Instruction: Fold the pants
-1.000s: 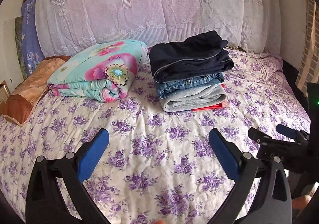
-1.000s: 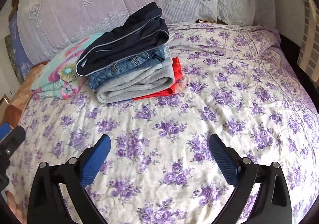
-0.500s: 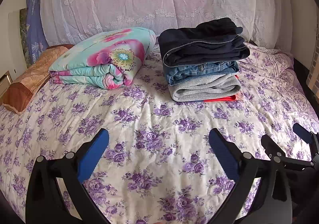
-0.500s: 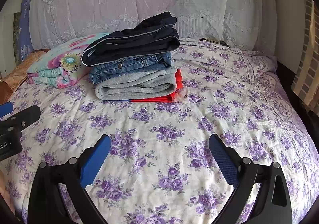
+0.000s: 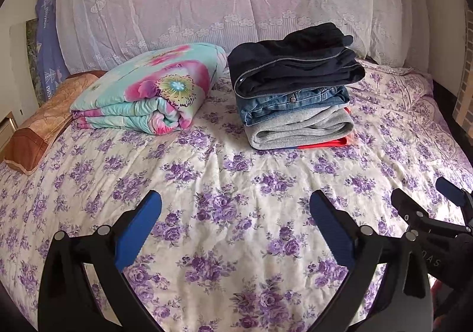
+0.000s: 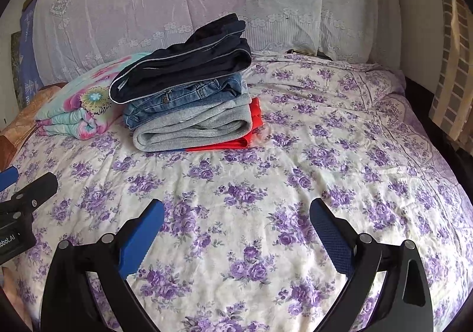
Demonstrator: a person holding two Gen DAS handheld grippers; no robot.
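Note:
A stack of folded pants sits on the floral bedspread: dark navy pants on top, blue jeans, grey sweatpants, and a red garment at the bottom. The stack also shows in the right wrist view. My left gripper is open and empty, above the bedspread well short of the stack. My right gripper is open and empty, also short of the stack. The right gripper shows at the left view's right edge.
A folded floral quilt lies left of the stack. An orange-brown pillow lies at the far left. A lace-covered headboard rises behind. The bed's right edge drops off beside a brick wall.
Both grippers have moved and levelled, so the stack and quilt now appear higher and more centred. Both stay open and empty. The stack has not moved.

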